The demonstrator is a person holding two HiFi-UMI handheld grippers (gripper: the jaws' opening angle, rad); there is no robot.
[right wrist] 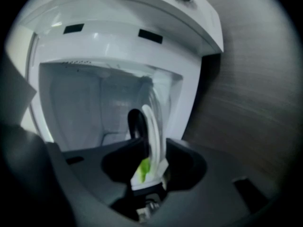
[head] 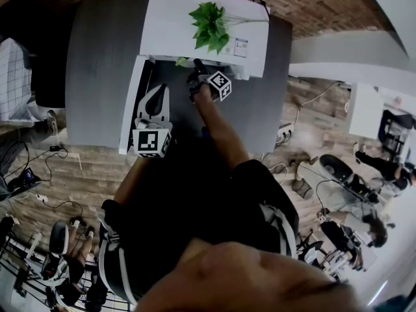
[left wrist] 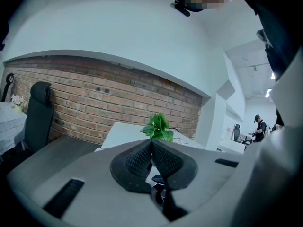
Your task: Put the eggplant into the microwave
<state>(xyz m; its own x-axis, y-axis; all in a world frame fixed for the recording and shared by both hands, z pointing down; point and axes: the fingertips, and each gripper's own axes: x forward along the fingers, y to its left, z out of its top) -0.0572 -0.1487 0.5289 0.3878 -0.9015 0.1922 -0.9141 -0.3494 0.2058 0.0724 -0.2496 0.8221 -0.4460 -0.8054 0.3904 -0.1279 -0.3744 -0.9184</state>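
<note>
A grey counter [head: 97,77] runs along the brick wall [head: 312,5], and the right gripper view shows a faint wood grain on its top. Directly on it stands a white microwave [head: 182,25], set at the wall side, with its door [head: 130,109] swung open toward the near edge and reaching almost to that edge. The counter stands on a wood-plank floor [head: 78,174], where cables [head: 55,149] lie just beside its near edge at the left.

Dark eggplant [right wrist: 135,124] in open white microwave [right wrist: 71,98] mouth
</note>
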